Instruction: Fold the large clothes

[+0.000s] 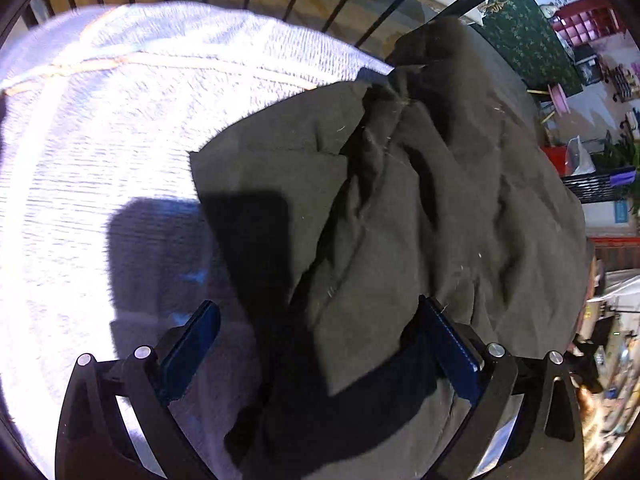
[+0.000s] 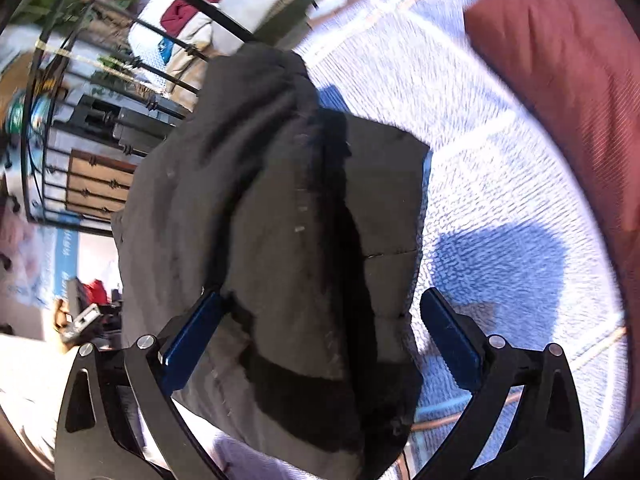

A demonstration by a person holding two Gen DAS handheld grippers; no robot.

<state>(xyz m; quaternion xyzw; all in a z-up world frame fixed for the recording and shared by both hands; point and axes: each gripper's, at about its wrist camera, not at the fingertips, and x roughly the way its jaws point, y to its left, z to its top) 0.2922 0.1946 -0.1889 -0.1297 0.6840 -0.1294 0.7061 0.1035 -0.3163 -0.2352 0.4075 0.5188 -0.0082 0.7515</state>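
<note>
A large dark olive-grey garment (image 1: 400,208) lies crumpled on a white woven bedspread (image 1: 100,152). In the left wrist view my left gripper (image 1: 320,320) stands open, its blue pads wide apart, with a fold of the garment lying between them. The right wrist view shows the same garment (image 2: 288,220) bunched in thick folds, running away from the camera. My right gripper (image 2: 320,316) is open too, its fingers set either side of the garment's near end. Neither pair of pads presses the cloth.
A black metal bed rail (image 1: 360,4) runs along the far edge of the bedspread. A rust-red pillow (image 2: 568,80) lies at the right. Beyond the rail (image 2: 120,128) there is a cluttered room with plants, shelves and a green patterned cloth (image 1: 528,36).
</note>
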